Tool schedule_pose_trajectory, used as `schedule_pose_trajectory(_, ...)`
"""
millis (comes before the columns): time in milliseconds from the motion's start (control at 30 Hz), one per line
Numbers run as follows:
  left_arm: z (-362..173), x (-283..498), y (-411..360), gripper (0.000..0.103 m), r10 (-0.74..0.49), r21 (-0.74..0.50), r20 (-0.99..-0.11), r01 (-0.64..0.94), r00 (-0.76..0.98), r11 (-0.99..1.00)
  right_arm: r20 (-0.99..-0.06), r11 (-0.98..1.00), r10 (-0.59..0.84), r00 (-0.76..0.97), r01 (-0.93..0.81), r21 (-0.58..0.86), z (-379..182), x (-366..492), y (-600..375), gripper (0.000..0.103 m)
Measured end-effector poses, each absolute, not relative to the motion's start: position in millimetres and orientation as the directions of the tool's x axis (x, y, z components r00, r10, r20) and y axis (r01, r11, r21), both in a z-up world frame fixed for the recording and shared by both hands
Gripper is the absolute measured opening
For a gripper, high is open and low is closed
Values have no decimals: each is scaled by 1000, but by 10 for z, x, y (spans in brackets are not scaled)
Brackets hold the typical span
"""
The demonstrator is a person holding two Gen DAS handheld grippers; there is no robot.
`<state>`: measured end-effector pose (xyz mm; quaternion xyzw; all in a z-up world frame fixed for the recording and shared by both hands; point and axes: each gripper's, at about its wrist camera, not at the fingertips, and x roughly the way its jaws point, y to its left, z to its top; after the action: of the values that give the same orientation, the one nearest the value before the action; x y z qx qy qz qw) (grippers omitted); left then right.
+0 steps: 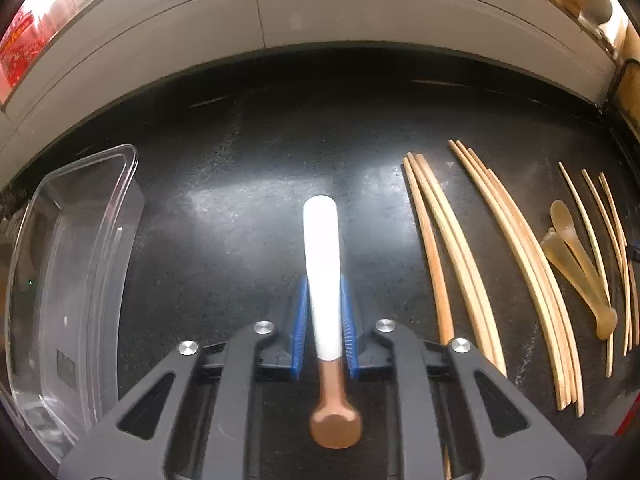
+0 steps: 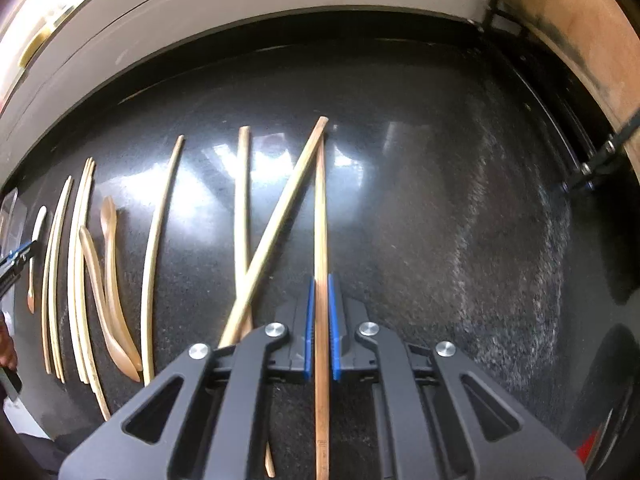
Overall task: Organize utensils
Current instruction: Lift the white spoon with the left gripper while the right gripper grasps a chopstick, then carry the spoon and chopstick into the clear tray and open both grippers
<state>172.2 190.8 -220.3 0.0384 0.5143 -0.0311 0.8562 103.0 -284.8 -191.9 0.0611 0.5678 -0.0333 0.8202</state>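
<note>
1. Jaws of the left gripper (image 1: 324, 316) clamp a white-handled utensil (image 1: 322, 264) with a copper end, at bottom centre.
2. Jaws of the right gripper (image 2: 319, 320) pinch a brown chopstick (image 2: 321, 240), bottom centre.
3. Beyond, pale chopsticks (image 2: 272, 232) lie crossed on the black tabletop (image 2: 440, 200); more sticks and wooden spoons (image 2: 108, 280) sit left.
4. A clear plastic container (image 1: 72, 272) stands at the left view's left edge.

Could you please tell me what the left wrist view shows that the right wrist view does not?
Only the left wrist view shows the left gripper shut on a white-handled utensil and a clear plastic container. Only the right wrist view shows the right gripper shut on a wooden chopstick. Both show the black countertop and loose chopsticks.
</note>
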Motion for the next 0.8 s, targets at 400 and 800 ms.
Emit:
schedule_pose_trajectory(400,-1652,1386,1921,15,-38,-23,-858,35,513,999,-883,983,-77,462,184,11,-1370,752,-3065,7)
schedule_pose_trajectory(800,-981,1084,2225,15,-47,-71,-851,-25,523,997,-868,984,87,489,92,151,-849,612,-2462,7)
